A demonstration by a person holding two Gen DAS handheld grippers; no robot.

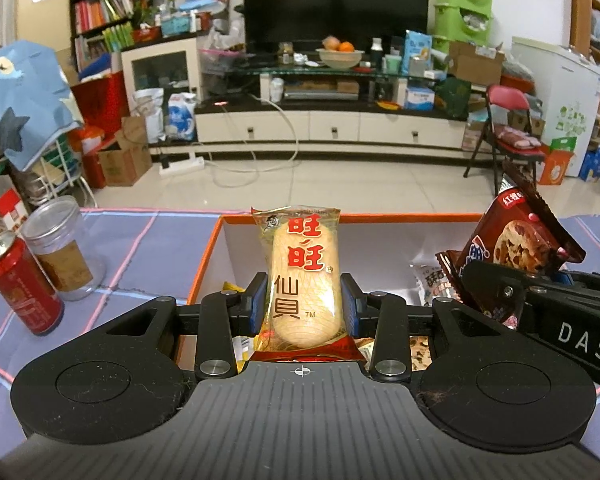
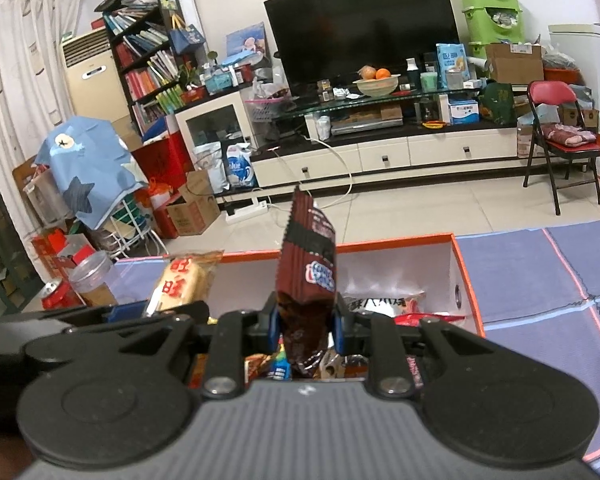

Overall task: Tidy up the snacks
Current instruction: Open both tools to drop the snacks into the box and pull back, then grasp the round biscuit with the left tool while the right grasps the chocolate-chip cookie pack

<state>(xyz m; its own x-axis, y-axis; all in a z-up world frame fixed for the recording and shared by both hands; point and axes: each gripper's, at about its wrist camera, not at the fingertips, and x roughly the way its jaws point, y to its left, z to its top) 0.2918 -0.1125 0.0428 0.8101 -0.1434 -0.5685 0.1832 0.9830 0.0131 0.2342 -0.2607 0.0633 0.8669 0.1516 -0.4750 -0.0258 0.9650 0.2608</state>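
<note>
The left gripper (image 1: 303, 304) pinches one clear-wrapped pale rice cracker packet with red characters (image 1: 302, 280), upright between its blue pads, over the near edge of the orange-rimmed white cardboard box (image 1: 216, 240). The right gripper (image 2: 306, 326) is pressed on one dark brown chocolate-chip cookie packet (image 2: 308, 264), held edge-up above the same box. Inside the box lie several more wrapped snacks (image 2: 380, 304), too jumbled to count. The box rests on a blue cloth with pink lines (image 1: 148, 248). Toward that cloth's left edge stand one red drink can (image 1: 20, 280) and, just behind it, one clear plastic jar (image 1: 62, 248).
</note>
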